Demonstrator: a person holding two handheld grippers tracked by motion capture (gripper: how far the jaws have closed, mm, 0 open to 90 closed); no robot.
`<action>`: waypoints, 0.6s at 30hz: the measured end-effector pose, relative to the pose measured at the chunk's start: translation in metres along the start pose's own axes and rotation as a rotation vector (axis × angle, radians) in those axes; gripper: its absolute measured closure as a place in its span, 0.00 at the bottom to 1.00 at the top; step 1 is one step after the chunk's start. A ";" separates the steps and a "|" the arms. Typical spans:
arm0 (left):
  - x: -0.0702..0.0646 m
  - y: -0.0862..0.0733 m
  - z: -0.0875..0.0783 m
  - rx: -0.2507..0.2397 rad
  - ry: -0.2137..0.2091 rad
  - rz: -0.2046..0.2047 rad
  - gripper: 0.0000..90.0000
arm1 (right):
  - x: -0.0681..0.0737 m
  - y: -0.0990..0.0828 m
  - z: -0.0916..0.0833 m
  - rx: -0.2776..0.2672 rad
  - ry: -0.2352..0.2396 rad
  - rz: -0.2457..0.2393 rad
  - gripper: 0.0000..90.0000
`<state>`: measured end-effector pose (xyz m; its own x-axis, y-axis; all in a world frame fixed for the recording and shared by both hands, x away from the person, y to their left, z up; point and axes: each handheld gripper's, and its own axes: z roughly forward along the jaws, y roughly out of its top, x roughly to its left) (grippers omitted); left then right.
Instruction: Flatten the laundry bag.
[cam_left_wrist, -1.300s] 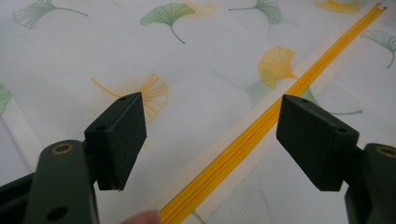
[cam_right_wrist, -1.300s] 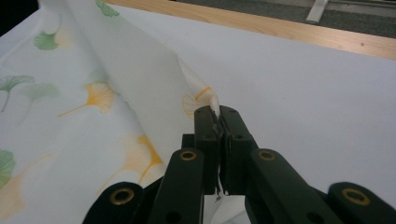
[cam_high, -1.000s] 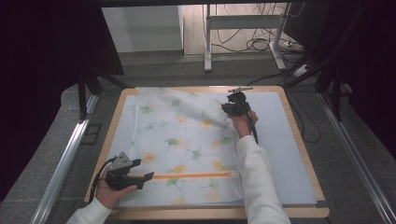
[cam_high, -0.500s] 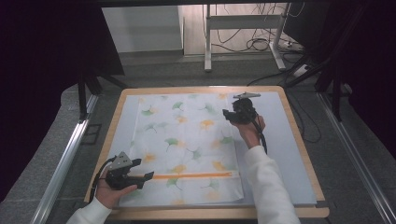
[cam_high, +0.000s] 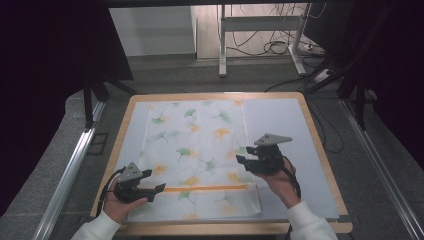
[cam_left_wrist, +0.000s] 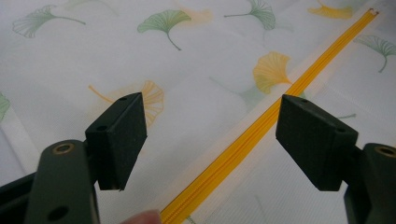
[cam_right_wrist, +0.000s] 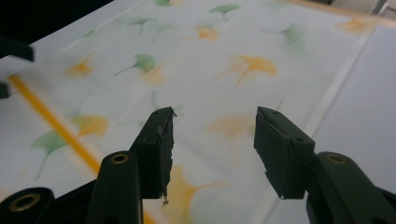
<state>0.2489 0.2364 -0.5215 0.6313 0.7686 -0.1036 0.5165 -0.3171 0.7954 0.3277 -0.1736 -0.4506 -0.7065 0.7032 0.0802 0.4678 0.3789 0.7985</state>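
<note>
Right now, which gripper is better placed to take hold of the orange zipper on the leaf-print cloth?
Left, probably. The left gripper hangs open with the orange zipper running between its jaws. The right gripper, its jaws just opened and empty, sits over the cloth near its right edge, beyond the zipper's far end.

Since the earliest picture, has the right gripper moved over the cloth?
Yes. The right gripper has come from the cloth's far right corner toward the near edge, jaws just opened, nothing between them.
</note>
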 end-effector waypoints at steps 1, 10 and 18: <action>-0.001 0.000 0.000 -0.002 0.000 0.002 0.27 | 0.004 -0.007 -0.001 -0.002 0.012 0.001 0.52; -0.001 0.001 -0.002 -0.011 0.009 0.003 0.27 | 0.034 -0.051 -0.003 0.020 0.090 0.019 0.51; -0.001 0.001 -0.001 -0.011 0.006 0.005 0.27 | 0.051 -0.065 -0.002 0.062 0.099 0.011 0.50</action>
<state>0.2475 0.2360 -0.5200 0.6304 0.7703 -0.0960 0.5068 -0.3147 0.8026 0.2605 -0.1635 -0.4970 -0.7486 0.6460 0.1494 0.5057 0.4105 0.7588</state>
